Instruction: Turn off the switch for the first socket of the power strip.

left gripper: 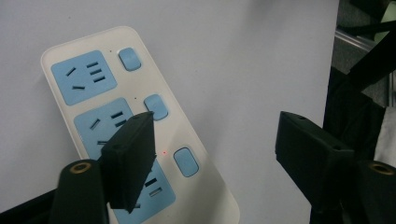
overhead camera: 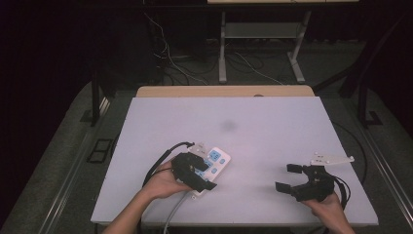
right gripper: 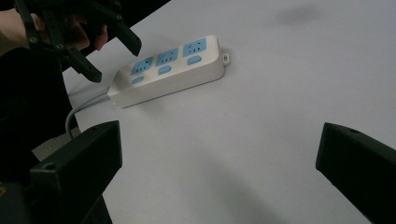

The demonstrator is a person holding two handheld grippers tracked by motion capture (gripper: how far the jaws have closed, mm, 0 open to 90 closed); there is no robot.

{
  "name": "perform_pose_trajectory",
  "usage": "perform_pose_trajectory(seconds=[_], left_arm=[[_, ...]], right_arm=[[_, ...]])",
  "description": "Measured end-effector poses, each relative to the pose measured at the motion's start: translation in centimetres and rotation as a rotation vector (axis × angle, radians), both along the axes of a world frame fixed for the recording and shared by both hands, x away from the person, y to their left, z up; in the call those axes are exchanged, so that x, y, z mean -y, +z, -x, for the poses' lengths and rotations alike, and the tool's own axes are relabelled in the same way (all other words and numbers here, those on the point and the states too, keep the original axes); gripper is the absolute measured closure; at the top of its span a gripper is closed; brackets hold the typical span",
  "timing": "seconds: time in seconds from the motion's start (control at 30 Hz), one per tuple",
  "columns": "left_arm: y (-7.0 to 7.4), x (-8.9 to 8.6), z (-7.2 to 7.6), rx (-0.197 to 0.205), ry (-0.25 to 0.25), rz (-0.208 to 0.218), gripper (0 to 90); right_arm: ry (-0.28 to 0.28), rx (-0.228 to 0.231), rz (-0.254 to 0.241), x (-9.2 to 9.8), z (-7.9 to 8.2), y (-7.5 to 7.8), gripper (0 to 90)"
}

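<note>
Left tool (overhead camera: 207, 176) spread wide over power strip (overhead camera: 214, 163); right tool (overhead camera: 288, 177) wide, empty.

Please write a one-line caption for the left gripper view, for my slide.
Open left gripper above a white power strip with blue sockets on the white table.

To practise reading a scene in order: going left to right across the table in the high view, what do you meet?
Left hand → left gripper → power strip → right gripper, jaws open → right hand.
</note>
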State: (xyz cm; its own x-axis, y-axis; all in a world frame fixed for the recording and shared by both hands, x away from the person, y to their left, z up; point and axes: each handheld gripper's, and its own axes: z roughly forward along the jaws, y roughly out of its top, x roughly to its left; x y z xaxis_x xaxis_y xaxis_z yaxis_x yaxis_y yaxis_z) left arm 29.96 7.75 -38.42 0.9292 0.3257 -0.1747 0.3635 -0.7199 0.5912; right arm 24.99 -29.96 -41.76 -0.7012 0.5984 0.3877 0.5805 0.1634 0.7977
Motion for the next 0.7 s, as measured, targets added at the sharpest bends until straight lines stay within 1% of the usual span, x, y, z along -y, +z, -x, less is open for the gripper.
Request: perform_pose_trajectory(seconds=[0.1,0.13,0.17,0.3,0.43,0.5,0.57,0.6,0.63,0.7], left_arm=[[-0.1,0.0,-0.2,0.002,-0.003,-0.009,35.6],[-0.1,0.0,-0.3,0.003,-0.005,-0.011,40.3],[-0.1,0.0,-0.4,0.002,-0.009,-0.01,40.3],[-0.3,-0.1,-0.5,0.013,-0.012,-0.017,52.4],[-0.4,-0.2,-0.7,0.021,-0.01,-0.023,60.1],[-0.4,-0.3,-0.8,0.021,-0.009,-0.026,64.7],[-0.5,-0.3,-1.0,0.015,-0.007,-0.029,66.1],[-0.6,-0.3,-1.0,0.011,-0.009,-0.032,70.2],[-0.7,-0.2,-1.1,0.009,-0.009,-0.038,70.2],[-0.8,-0.2,-1.2,0.006,-0.014,-0.051,75.3]], right_arm=[[0.0,0.0,-0.001,0.0,0.0,0.0,0.3],[0.001,0.0,0.0,0.0,0.0,0.0,0.3],[0.001,0.0,0.0,0.0,0.0,0.0,0.3],[0.002,0.001,0.001,0.0,0.0,0.0,0.3],[0.001,-0.001,0.0,0.0,0.0,0.0,0.3],[0.002,-0.001,0.002,0.0,0.0,0.0,0.3],[0.003,0.0,0.003,0.0,0.0,0.0,0.3],[0.004,-0.001,0.004,0.0,0.0,0.0,0.3],[0.004,-0.001,0.004,0.0,0.0,0.0,0.3],[0.004,-0.001,0.005,0.0,0.0,0.0,0.3]])
